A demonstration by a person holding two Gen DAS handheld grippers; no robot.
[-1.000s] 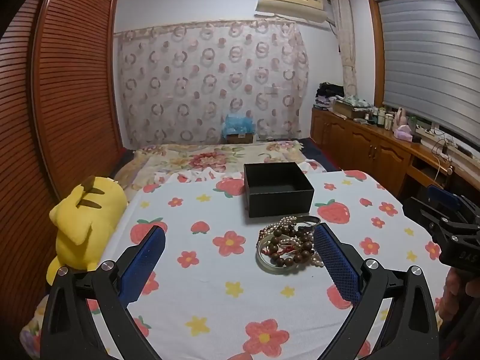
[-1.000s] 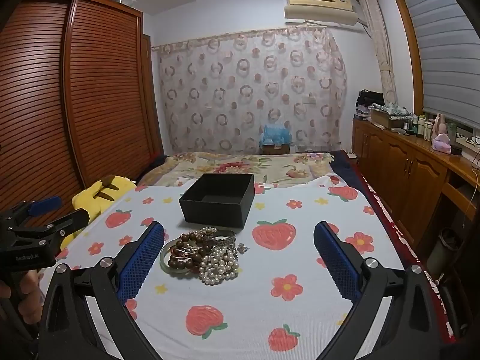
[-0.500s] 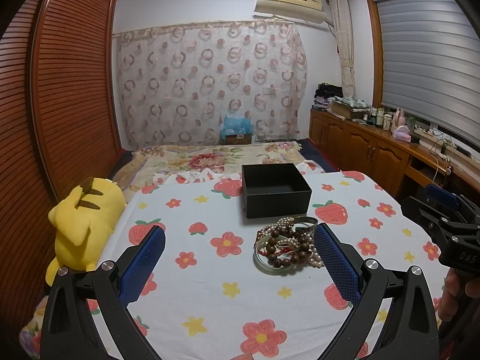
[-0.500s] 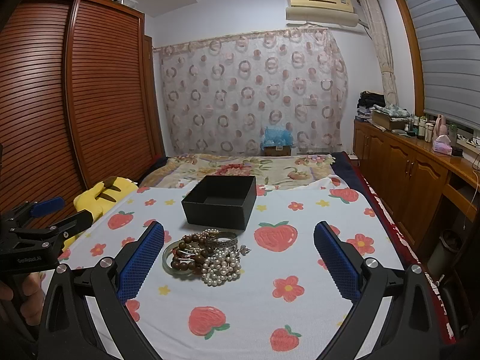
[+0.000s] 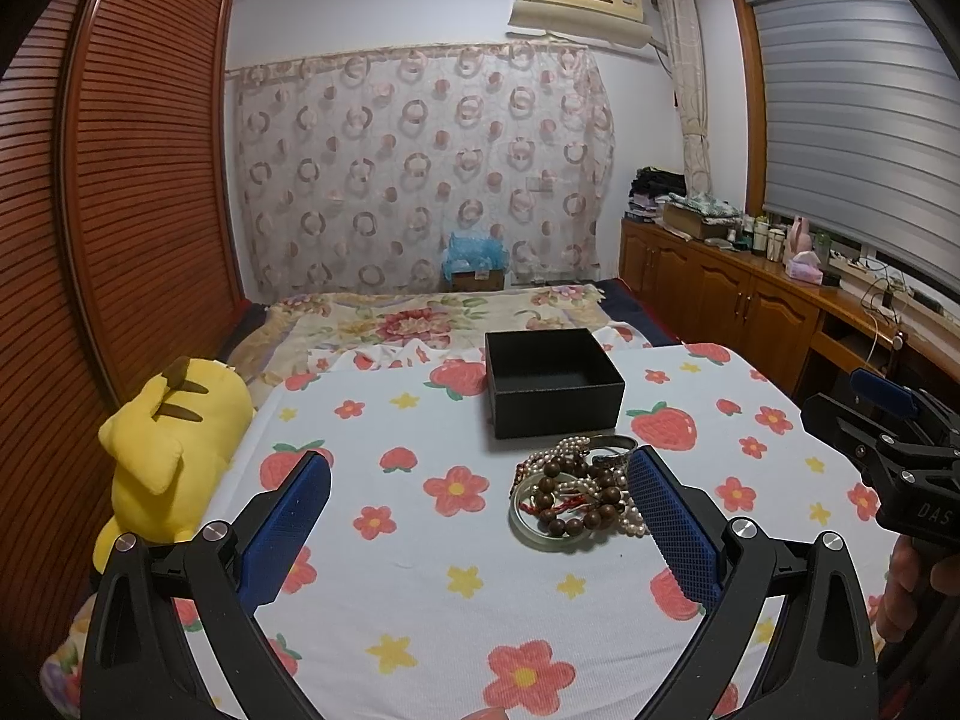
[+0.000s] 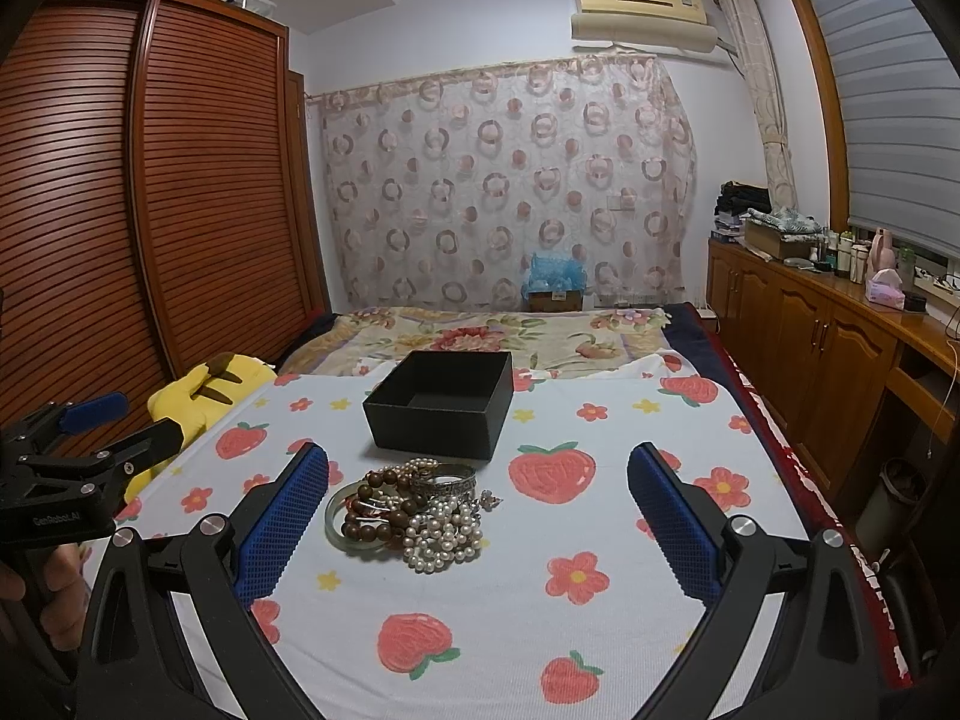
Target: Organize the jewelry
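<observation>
Both the left tool (image 5: 479,516) and the right tool (image 6: 478,510) hover spread wide and empty above the bed (image 6: 630,594), where the heap of jewelry (image 6: 414,516) lies just before the black box (image 6: 441,405).

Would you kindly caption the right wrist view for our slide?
Open right gripper hovers over a jewelry pile before an empty black box on the strawberry-print cloth.

A bedroom: a louvred wooden wardrobe (image 6: 150,192) lines the left wall, a ring-patterned curtain (image 6: 510,192) covers the far wall under an air conditioner (image 6: 642,12), and wooden cabinets (image 6: 810,348) run below a window blind (image 5: 852,120) on the right.
</observation>
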